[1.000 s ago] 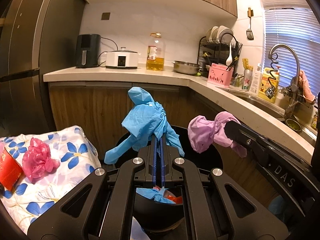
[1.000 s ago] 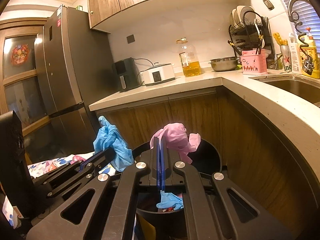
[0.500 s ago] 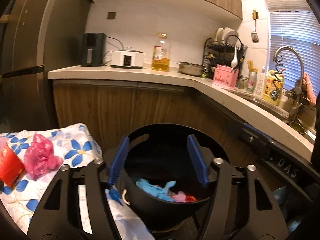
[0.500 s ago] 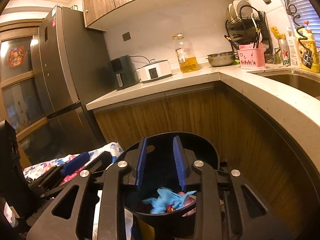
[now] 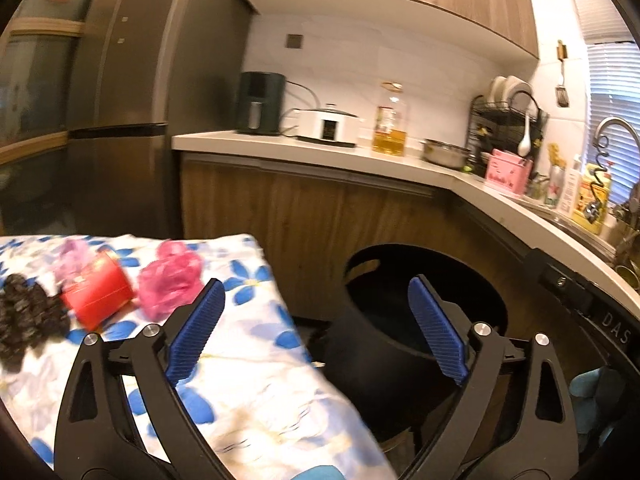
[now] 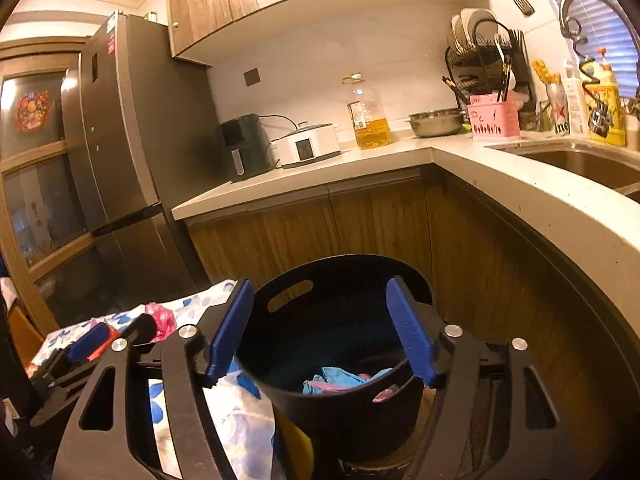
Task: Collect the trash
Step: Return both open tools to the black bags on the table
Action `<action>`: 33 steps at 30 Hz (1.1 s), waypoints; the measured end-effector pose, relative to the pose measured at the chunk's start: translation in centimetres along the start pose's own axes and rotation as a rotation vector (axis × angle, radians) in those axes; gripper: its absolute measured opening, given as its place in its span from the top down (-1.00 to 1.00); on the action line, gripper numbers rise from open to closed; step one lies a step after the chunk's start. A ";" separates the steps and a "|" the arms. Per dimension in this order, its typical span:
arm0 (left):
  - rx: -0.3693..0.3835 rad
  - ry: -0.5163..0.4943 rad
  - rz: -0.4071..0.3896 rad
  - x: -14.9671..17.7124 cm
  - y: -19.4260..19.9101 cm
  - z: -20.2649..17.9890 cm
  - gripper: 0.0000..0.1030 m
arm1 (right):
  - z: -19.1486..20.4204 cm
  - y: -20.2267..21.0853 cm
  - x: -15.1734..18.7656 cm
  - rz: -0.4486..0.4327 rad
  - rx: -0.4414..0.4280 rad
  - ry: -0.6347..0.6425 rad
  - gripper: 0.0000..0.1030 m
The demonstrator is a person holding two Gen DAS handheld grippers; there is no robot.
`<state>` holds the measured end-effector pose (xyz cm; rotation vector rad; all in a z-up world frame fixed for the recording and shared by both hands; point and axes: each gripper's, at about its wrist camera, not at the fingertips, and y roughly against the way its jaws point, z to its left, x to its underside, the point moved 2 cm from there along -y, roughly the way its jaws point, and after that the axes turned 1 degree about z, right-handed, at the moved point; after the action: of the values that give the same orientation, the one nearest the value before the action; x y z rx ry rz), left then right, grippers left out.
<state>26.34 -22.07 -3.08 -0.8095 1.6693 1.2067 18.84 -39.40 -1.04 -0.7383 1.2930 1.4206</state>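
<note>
Trash bin (image 6: 332,412): black, round, flexible plastic, slot handles cut below the rim; stands on the floor against the wood cabinet, just right of the tabletop (image 5: 256,360) with its blue-flower cloth. Inside the bin, right wrist view: crumpled blue glove (image 6: 340,378) lying on crumpled pink bag (image 6: 382,394), low in the bin; count one of each visible. On the tabletop, left wrist view: one crumpled pink plastic bag (image 5: 170,282), one red box (image 5: 98,294) just left of it, one paler pink wad (image 5: 72,258) behind the box, one dark curly mass (image 5: 24,320) at the far left edge. Blurred, so edges uncertain. Left gripper (image 5: 316,330): jaws opening, spread wide, nothing between them; it spans the tabletop edge and the bin. Right gripper (image 6: 320,332): jaws opening, spread over the bin mouth, nothing between them. Left gripper also shows at the left in the right wrist view, over the tabletop.
</note>
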 end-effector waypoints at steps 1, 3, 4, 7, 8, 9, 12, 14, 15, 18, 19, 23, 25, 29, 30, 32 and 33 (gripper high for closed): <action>-0.023 0.005 -0.003 0.2 0.6 0.6 -0.81 | 0.4 0.4 0.2 -0.005 0.001 0.009 -0.44; -0.051 0.017 -0.009 0.4 1.5 1.5 -0.81 | 0.9 1.1 0.5 -0.011 -0.006 0.018 -0.49; -0.071 0.030 -0.015 0.6 2.2 2.3 -0.81 | 1.2 1.4 0.6 -0.013 -0.009 0.020 -0.51; -0.113 0.057 -0.034 1.1 4.1 4.2 -0.81 | 2.2 2.3 1.2 -0.018 -0.019 0.031 -0.51; -0.126 0.064 -0.038 1.3 4.7 4.8 -0.81 | 2.7 2.6 1.5 -0.020 -0.022 0.037 -0.51; -0.140 0.072 -0.044 1.5 5.4 5.5 -0.81 | 3.2 2.8 1.8 -0.021 -0.026 0.041 -0.51; -0.200 0.091 -0.058 2.1 7.1 7.6 -0.81 | 4.8 3.4 2.7 -0.018 -0.053 0.048 -0.51; -0.233 0.101 -0.059 2.5 8.1 9.0 -0.81 | 5.9 3.5 3.3 -0.010 -0.076 0.055 -0.51; -0.257 0.105 -0.060 2.7 8.6 9.8 -0.81 | 6.4 3.6 3.6 -0.007 -0.085 0.060 -0.51; -0.310 0.125 -0.058 3.2 10.0 12.0 -0.81 | 8.2 3.9 4.5 0.001 -0.120 0.077 -0.51; -0.332 0.135 -0.058 3.5 10.6 13.0 -0.81 | 8.8 3.9 4.8 0.002 -0.132 0.082 -0.51; -0.401 0.153 -0.065 4.3 12.4 15.6 -0.81 | 11.2 3.9 5.9 0.017 -0.184 0.096 -0.51; -0.443 0.168 -0.068 4.6 13.1 17.2 -0.81 | 12.2 3.8 6.5 0.027 -0.209 0.102 -0.51; -0.508 0.200 -0.062 5.4 13.8 19.7 -0.81 | 14.8 3.4 7.8 0.052 -0.266 0.128 -0.51; -0.521 0.206 -0.062 5.6 13.9 20.2 -0.81 | 15.4 3.3 8.1 0.058 -0.278 0.138 -0.51; -0.549 0.219 -0.060 5.8 13.8 21.2 -0.81 | 16.5 3.2 8.6 0.065 -0.295 0.158 -0.51; -0.560 0.222 -0.059 5.9 13.7 21.7 -0.81 | 16.9 3.1 8.9 0.067 -0.303 0.164 -0.51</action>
<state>18.19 2.83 -6.22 -1.3656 1.4735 1.6173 16.66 -20.41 -4.30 -1.0403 1.2490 1.6603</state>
